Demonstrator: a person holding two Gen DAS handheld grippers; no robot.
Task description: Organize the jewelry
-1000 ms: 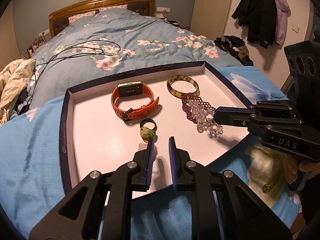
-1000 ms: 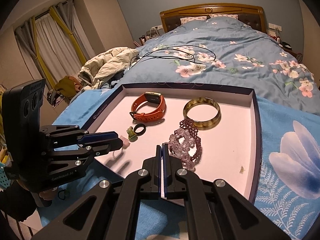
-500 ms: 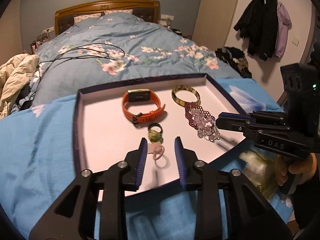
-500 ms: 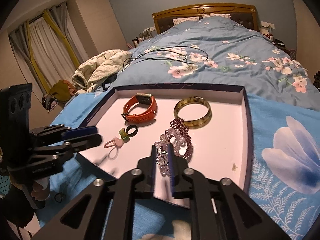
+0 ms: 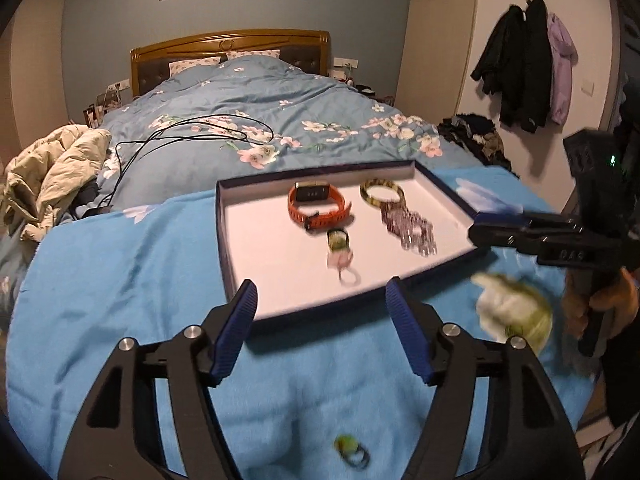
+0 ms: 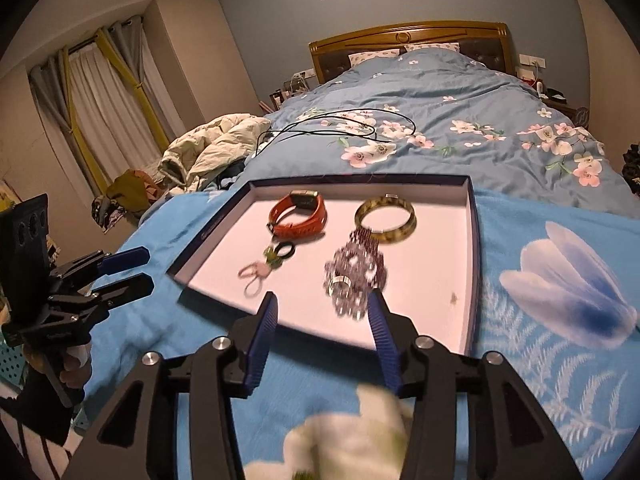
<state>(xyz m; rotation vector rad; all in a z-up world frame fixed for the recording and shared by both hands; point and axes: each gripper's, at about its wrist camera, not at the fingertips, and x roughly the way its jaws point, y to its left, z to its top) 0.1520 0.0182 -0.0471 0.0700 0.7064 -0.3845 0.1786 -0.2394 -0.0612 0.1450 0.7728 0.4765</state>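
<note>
A shallow white tray with a dark blue rim [image 5: 230,236] [image 6: 472,240] lies on a blue cloth. In it are an orange watch band [image 5: 318,206] [image 6: 300,216], a tortoiseshell bangle [image 5: 380,194] [image 6: 386,220], a purple bead bracelet [image 5: 408,230] [image 6: 356,268], a green ring [image 5: 337,240] [image 6: 278,254], a pink ring [image 5: 342,266] [image 6: 252,274] and a silver ring [image 6: 340,282]. My left gripper [image 5: 322,304] is open and empty, above the cloth before the tray. My right gripper [image 6: 322,314] is open and empty at the tray's near edge. A green ring [image 5: 352,450] lies on the cloth below the left gripper.
The tray sits at the foot of a bed with a floral blue duvet [image 5: 280,120]. A black cable [image 5: 192,136] lies on the duvet. A beige jacket [image 5: 52,164] is heaped at the left. Coats [image 5: 524,64] hang on the right wall.
Both grippers have opened wide and pulled back from the tray. The pink ring and the silver ring now lie in the tray.
</note>
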